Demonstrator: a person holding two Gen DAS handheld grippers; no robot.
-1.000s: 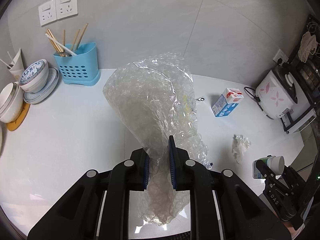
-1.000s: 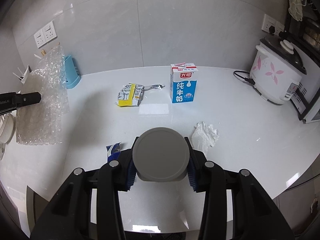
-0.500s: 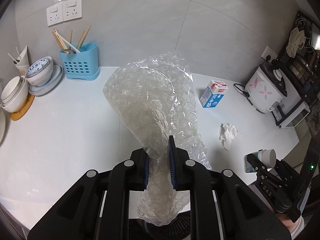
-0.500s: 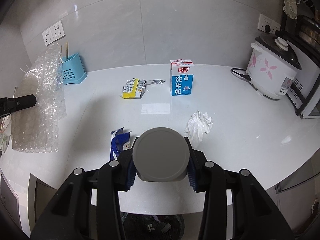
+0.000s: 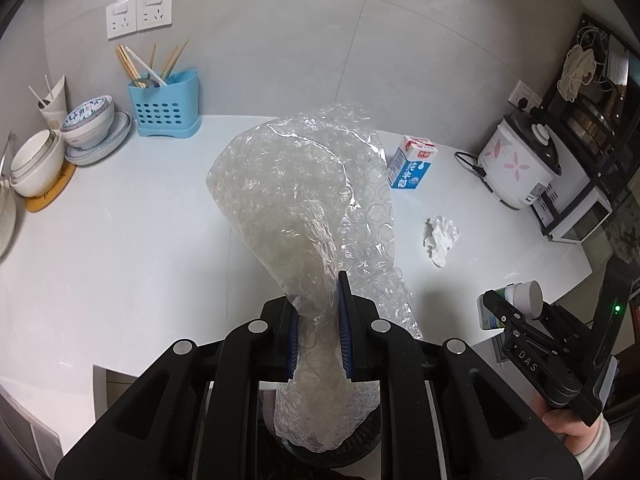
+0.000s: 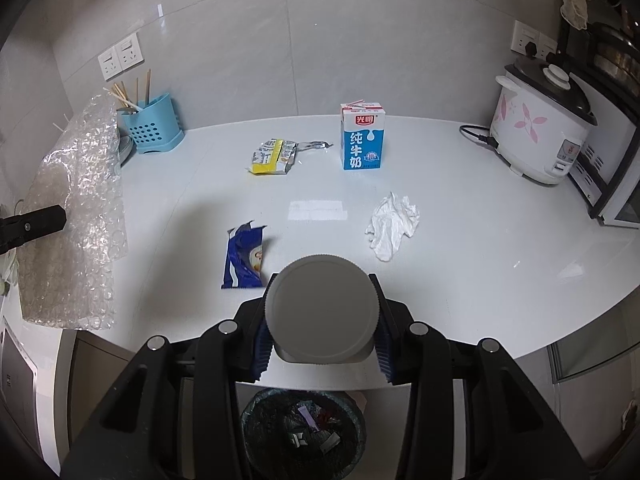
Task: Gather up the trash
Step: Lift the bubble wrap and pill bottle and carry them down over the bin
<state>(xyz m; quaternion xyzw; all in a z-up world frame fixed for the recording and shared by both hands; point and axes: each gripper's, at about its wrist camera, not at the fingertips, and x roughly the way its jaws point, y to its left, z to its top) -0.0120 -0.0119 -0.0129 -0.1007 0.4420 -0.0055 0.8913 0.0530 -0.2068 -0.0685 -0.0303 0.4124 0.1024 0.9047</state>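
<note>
My left gripper point(image 5: 319, 322) is shut on a large sheet of clear bubble wrap point(image 5: 304, 208), held up over the front edge of the white counter point(image 5: 120, 248); it also shows in the right wrist view point(image 6: 76, 208). My right gripper point(image 6: 320, 344) is shut on a white bottle with a grey round cap point(image 6: 322, 310), held past the counter's front edge above a black trash bin point(image 6: 304, 432). On the counter lie a blue wrapper point(image 6: 245, 256), a crumpled tissue point(image 6: 394, 224), a yellow snack packet point(image 6: 274, 156) and a blue milk carton point(image 6: 362, 138).
A blue utensil holder point(image 5: 163, 106) with chopsticks and stacked bowls point(image 5: 86, 128) stand at the back left. A rice cooker point(image 6: 540, 136) and a microwave point(image 5: 576, 216) stand at the right. Wall sockets point(image 5: 138, 12) are behind.
Both grippers have pulled back and risen from the counter with their loads. The trash bin has come into view below the right gripper.
</note>
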